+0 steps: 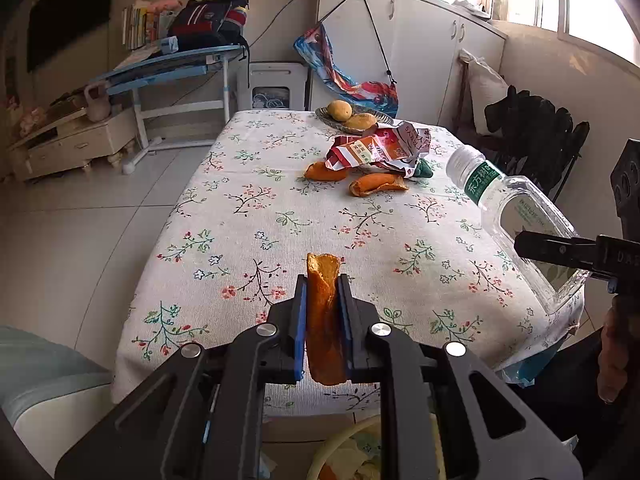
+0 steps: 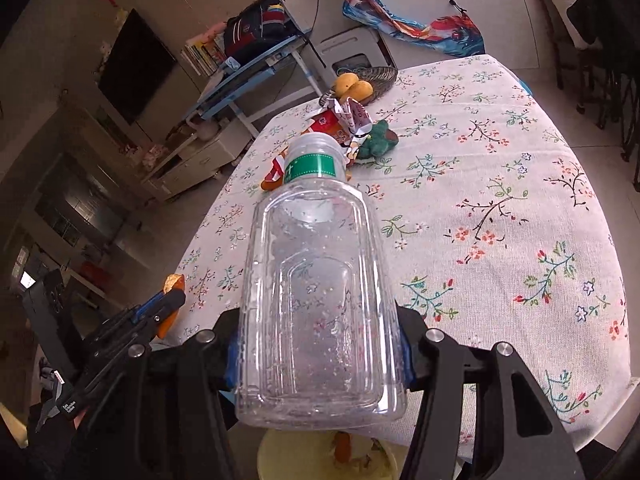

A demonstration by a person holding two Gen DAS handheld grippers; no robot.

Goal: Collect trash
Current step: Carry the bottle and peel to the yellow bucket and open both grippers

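Trash was split between the two grippers and the table [image 1: 224, 216]. Table wore a floral cloth, with a yellowish bin [image 2: 280, 456] showing just below its near edge, scraps already inside. Right gripper [image 2: 316, 364] had its jaws set fairly wide, clamped on the sides of a clear plastic bottle [image 2: 316, 280], cap end pointing away over the table. Left gripper [image 1: 323, 300] was pinched narrow on a strip of orange peel [image 1: 323, 320], standing up between the blue pads. Left behind near the far end: a crumpled red-and-white wrapper [image 1: 376, 148], two more peel pieces [image 1: 378, 184] just beside it, a small green thing, hard to identify.

Risks, judged: the bottle was smooth and squashy, so a tilt over the bin could let it slide out or buckle. The peel was gripped by a thin edge and could tear or drop short onto the cloth.
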